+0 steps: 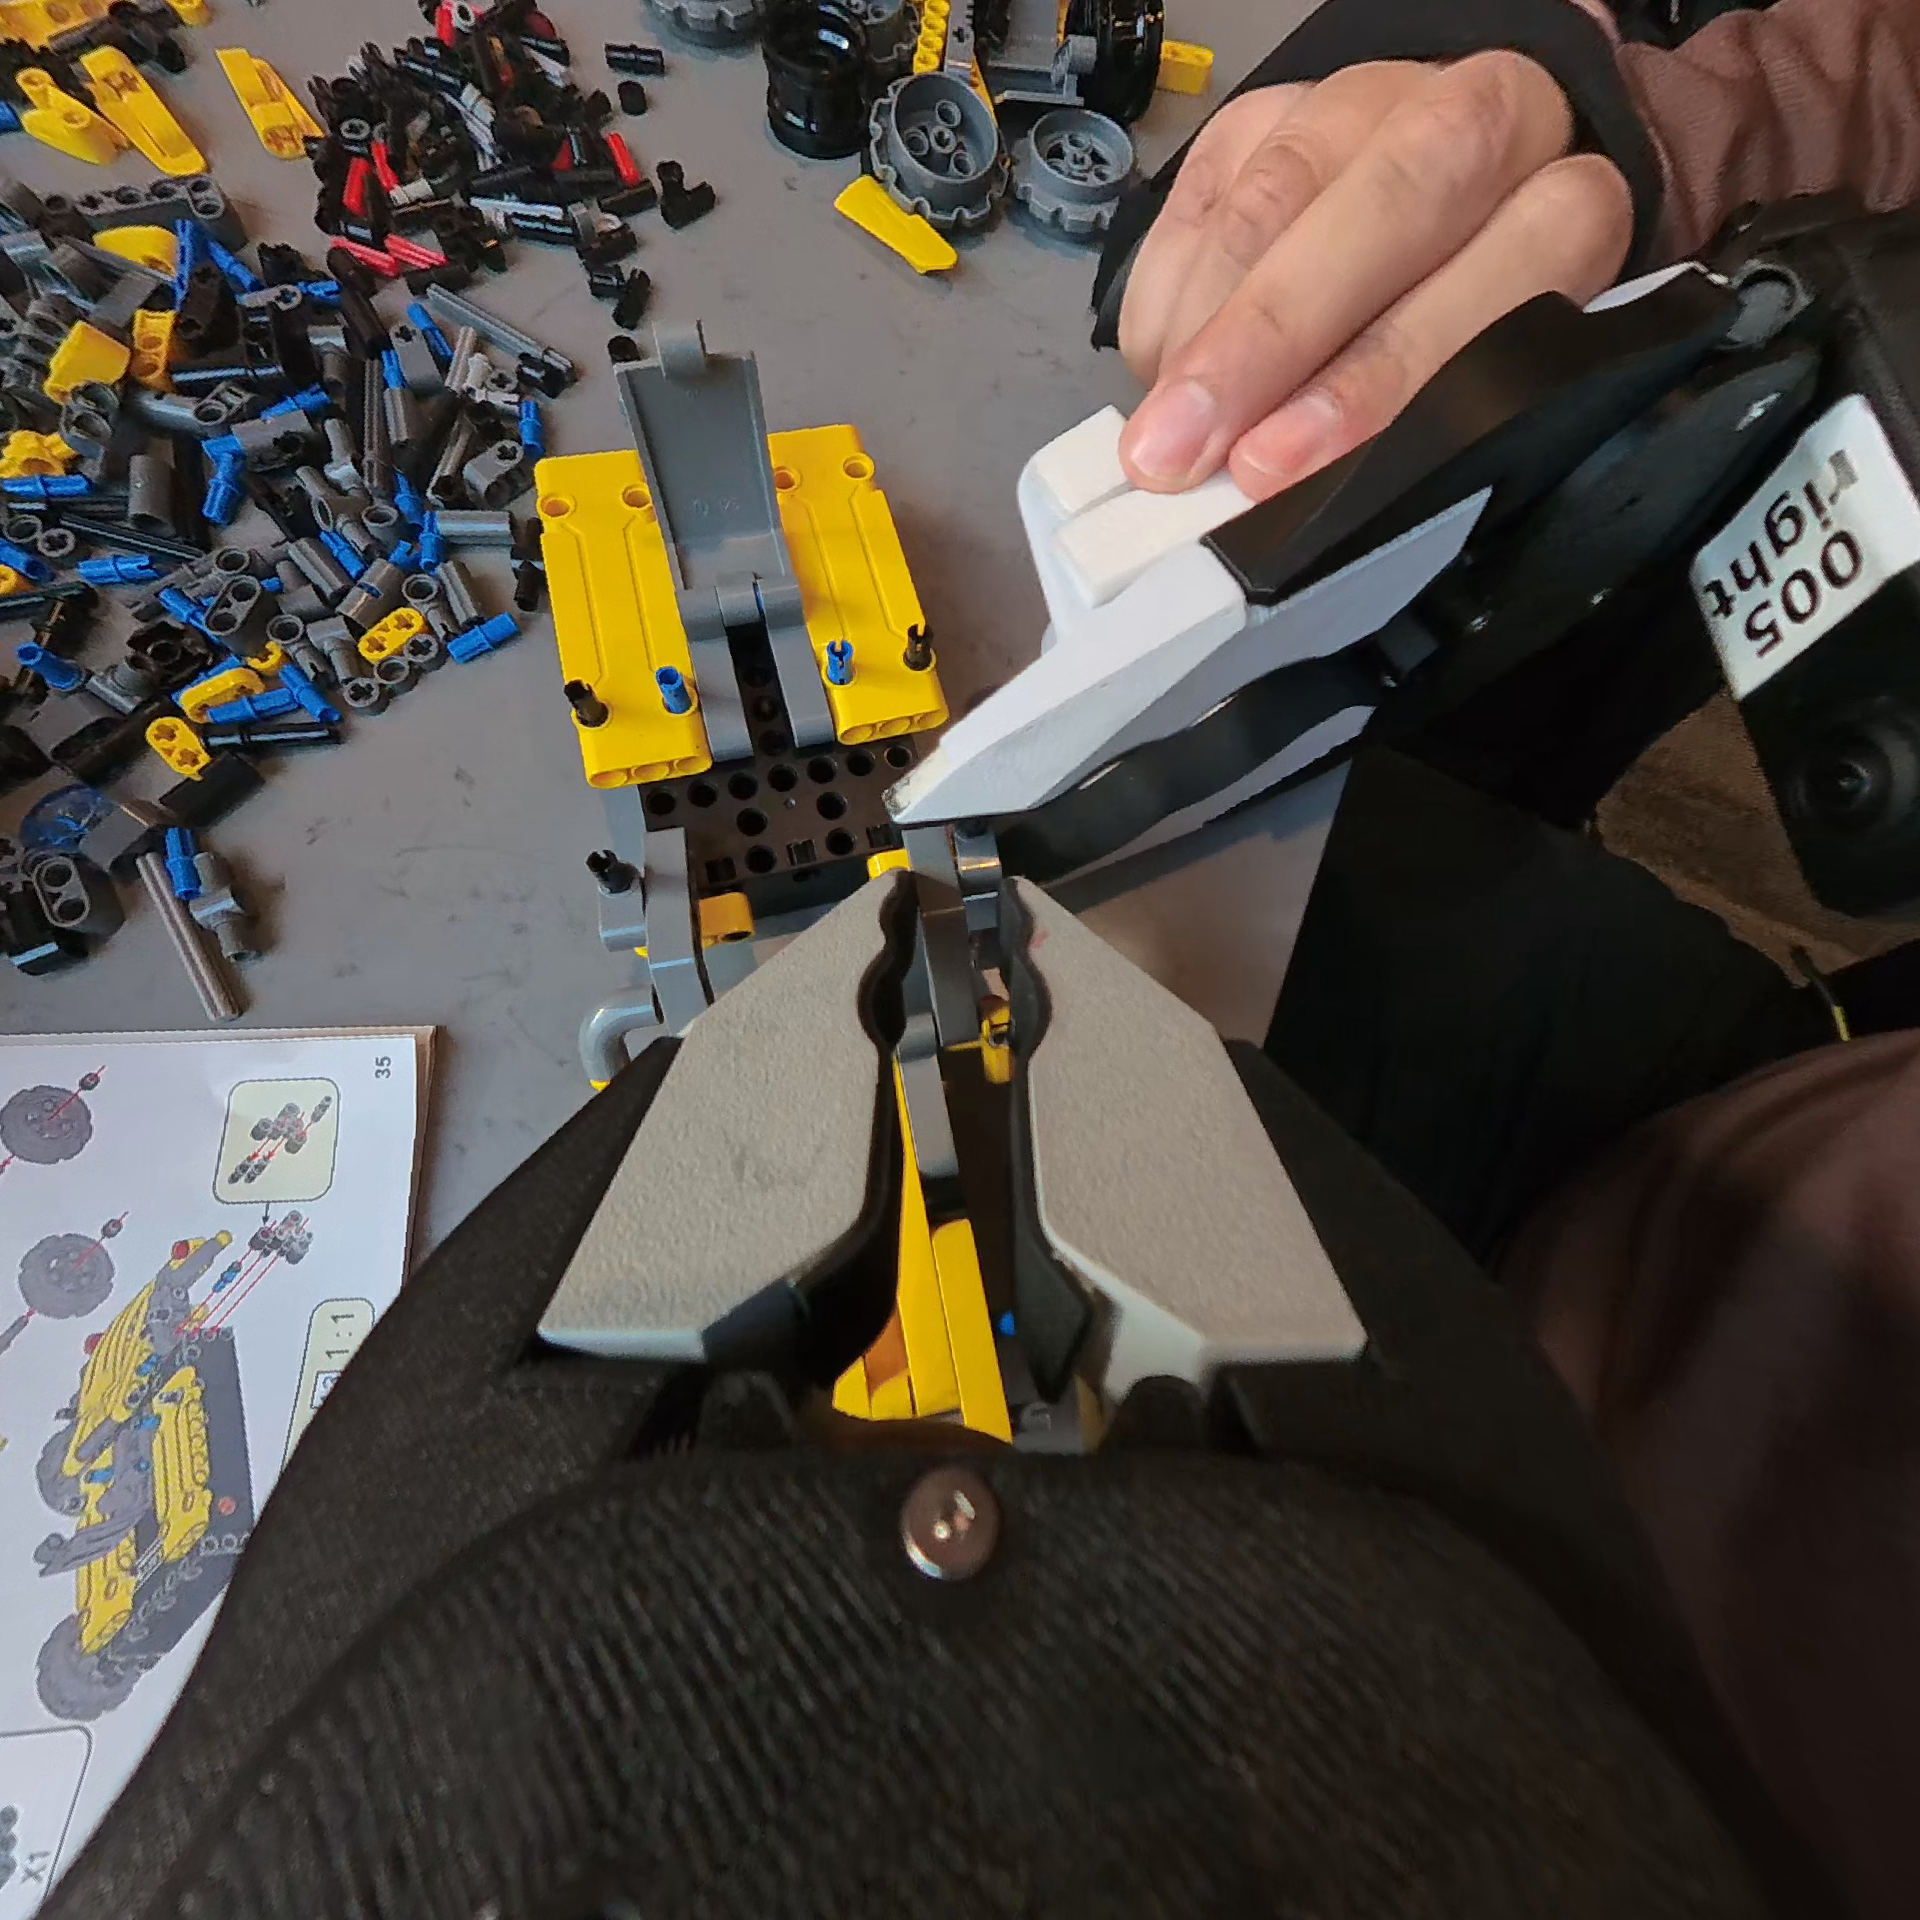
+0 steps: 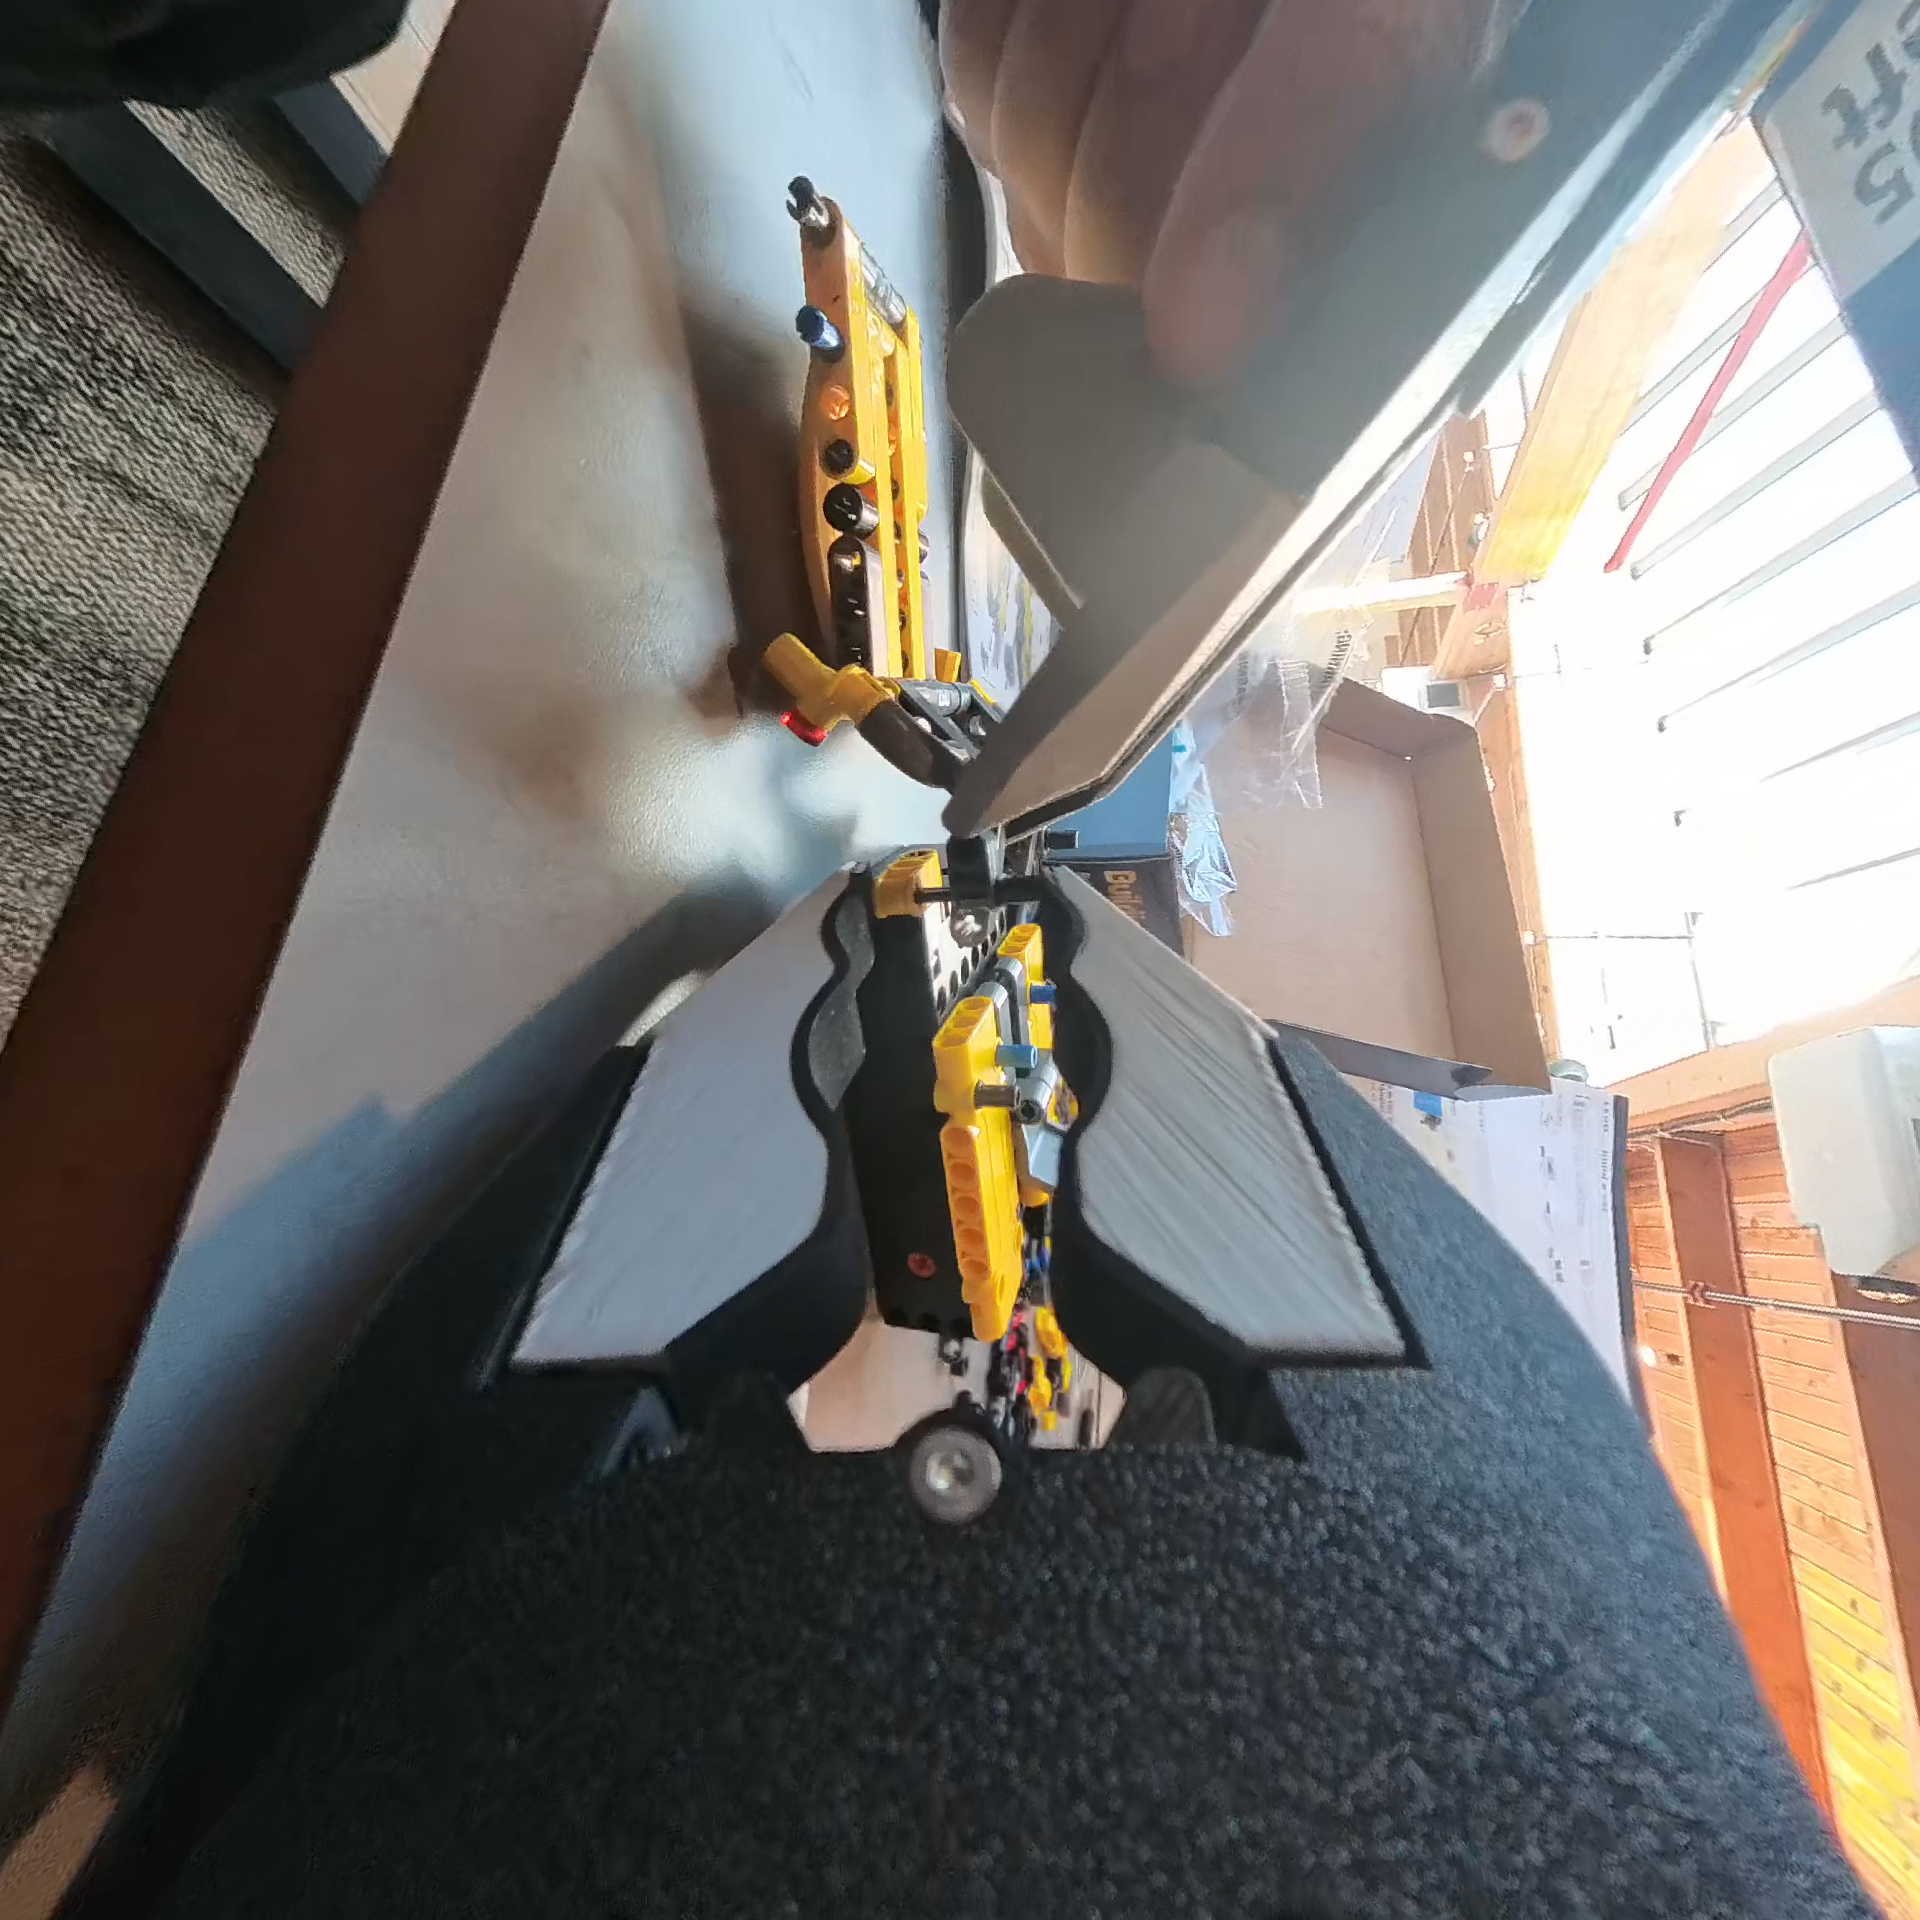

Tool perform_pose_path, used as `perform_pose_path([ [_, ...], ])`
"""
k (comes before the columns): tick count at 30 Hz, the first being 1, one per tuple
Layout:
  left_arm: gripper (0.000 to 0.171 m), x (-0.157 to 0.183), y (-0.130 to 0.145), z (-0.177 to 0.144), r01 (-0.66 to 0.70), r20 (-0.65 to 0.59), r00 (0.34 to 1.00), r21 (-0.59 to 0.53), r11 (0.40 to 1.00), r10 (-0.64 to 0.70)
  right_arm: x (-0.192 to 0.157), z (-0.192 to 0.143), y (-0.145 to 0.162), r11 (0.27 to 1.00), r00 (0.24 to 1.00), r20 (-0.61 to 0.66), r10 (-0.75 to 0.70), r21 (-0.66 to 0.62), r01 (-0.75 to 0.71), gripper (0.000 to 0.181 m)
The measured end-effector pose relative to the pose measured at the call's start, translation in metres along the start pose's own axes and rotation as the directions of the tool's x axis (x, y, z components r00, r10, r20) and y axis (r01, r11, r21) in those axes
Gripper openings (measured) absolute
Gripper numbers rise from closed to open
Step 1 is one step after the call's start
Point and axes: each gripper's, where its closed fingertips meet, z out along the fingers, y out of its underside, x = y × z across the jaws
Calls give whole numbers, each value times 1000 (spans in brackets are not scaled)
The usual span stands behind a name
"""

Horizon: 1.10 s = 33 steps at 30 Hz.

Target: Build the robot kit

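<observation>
A yellow, black and grey brick-built vehicle model (image 1: 613, 623) lies on the grey table (image 1: 436, 862). My left gripper (image 1: 961, 899) is shut on a grey beam (image 1: 935, 987) at the model's near end. My right gripper (image 1: 940, 816), held by a hand (image 1: 1351, 260), comes in from the right, and its tips meet the same end just above my left fingertips. In the right wrist view my right gripper (image 2: 961, 878) is closed across a short black axle and connector (image 2: 971, 878) of the model (image 2: 977, 1143). The left gripper (image 2: 971, 821) comes down from the upper right.
A pile of loose blue, black, grey and yellow parts (image 1: 312, 468) covers the table's left. Grey wheel hubs and black tyres (image 1: 935, 145) lie at the back. An open instruction booklet (image 1: 208, 1299) lies at the front left. A cardboard box (image 2: 1382, 883) and the table's brown edge (image 2: 312, 520) show in the right wrist view.
</observation>
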Motion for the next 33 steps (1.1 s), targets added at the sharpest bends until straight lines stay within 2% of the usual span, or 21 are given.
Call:
perform_pose_path([
  [6,13,-4,-1,2,13,8,1000,-6,1000,-13,1,4,5,999,1000,2,-13,-42,13,27],
  [16,13,-8,-1,0,51,-4,999,-45,998,-51,3,8,7,997,997,52,56,-47,-53,24],
  [28,13,-7,-2,4,187,-27,982,-5,982,-188,3,6,4,996,996,66,63,-67,-58,22],
  [33,13,-8,-4,3,139,20,990,-12,990,-139,4,6,5,992,993,53,108,-64,-105,26],
])
